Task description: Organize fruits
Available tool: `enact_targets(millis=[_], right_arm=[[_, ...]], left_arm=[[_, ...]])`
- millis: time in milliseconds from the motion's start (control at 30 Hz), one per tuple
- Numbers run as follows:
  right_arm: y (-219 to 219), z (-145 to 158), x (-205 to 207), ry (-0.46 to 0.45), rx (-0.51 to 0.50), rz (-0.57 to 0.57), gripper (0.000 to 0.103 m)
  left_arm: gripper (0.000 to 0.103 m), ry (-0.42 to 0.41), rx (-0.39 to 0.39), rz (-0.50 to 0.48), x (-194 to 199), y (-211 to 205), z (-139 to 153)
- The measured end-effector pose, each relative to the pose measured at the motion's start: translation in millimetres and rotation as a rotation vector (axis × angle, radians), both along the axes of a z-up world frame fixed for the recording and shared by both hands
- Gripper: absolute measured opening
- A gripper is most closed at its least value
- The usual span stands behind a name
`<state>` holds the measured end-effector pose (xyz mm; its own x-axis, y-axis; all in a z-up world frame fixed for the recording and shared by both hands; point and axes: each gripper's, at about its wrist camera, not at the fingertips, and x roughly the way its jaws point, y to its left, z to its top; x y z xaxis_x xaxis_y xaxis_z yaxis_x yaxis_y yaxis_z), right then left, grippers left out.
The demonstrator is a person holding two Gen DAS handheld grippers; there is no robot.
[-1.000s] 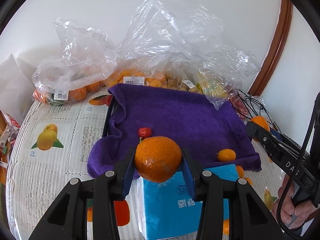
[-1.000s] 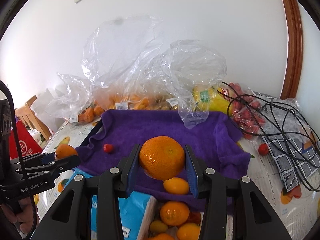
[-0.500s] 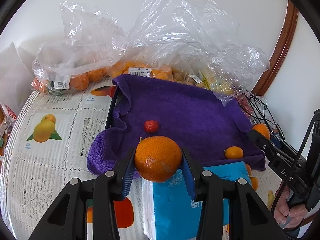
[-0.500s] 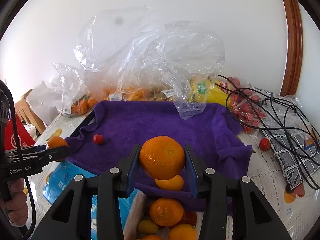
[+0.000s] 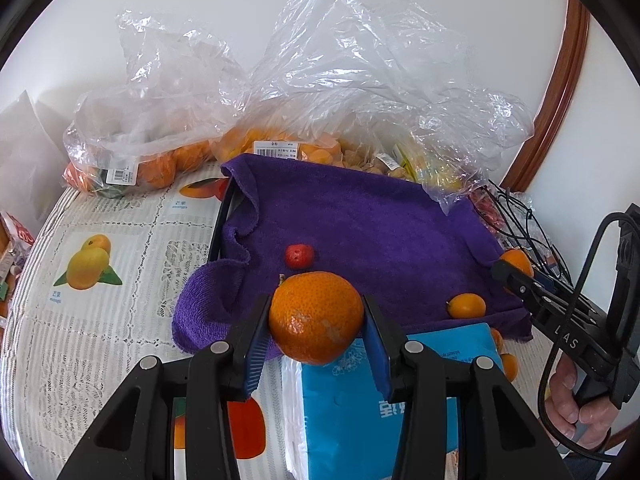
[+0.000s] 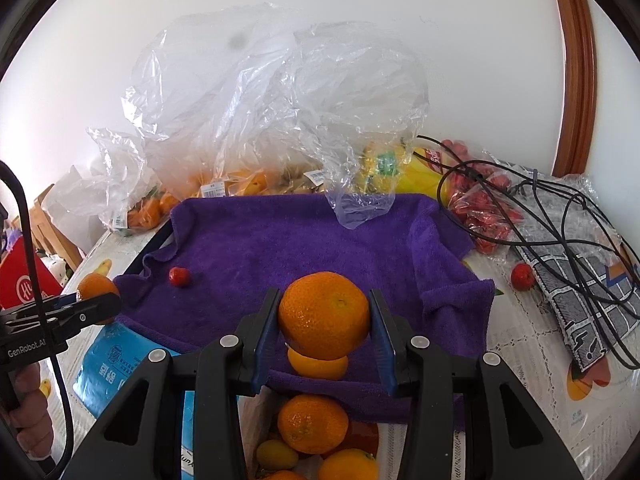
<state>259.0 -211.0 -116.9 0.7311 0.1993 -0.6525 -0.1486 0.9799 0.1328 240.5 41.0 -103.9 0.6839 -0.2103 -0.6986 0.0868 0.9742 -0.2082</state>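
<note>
Two mandarins are held up, one clamped in each gripper. The left gripper (image 5: 316, 334) pinches its mandarin (image 5: 316, 317) above the purple towel's (image 5: 360, 220) near edge; the right gripper (image 6: 324, 334) squeezes its mandarin (image 6: 324, 316) over the same towel's front.

Black cables (image 6: 560, 216) lie over a grey patterned bag (image 6: 592, 304).

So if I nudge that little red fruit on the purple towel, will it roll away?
The small red fruit looks round, so it would probably roll. The purple towel looks soft and plush, likely slowing it. It lies loose, apart from the other fruit.
</note>
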Motion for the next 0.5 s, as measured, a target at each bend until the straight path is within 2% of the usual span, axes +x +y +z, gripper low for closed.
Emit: enact_targets(millis=[500], right_arm=[[7, -20, 9, 0.071, -0.043, -0.003, 0.043]], left_arm=[[0.041, 0.0, -0.032, 0.003, 1, 3, 0]])
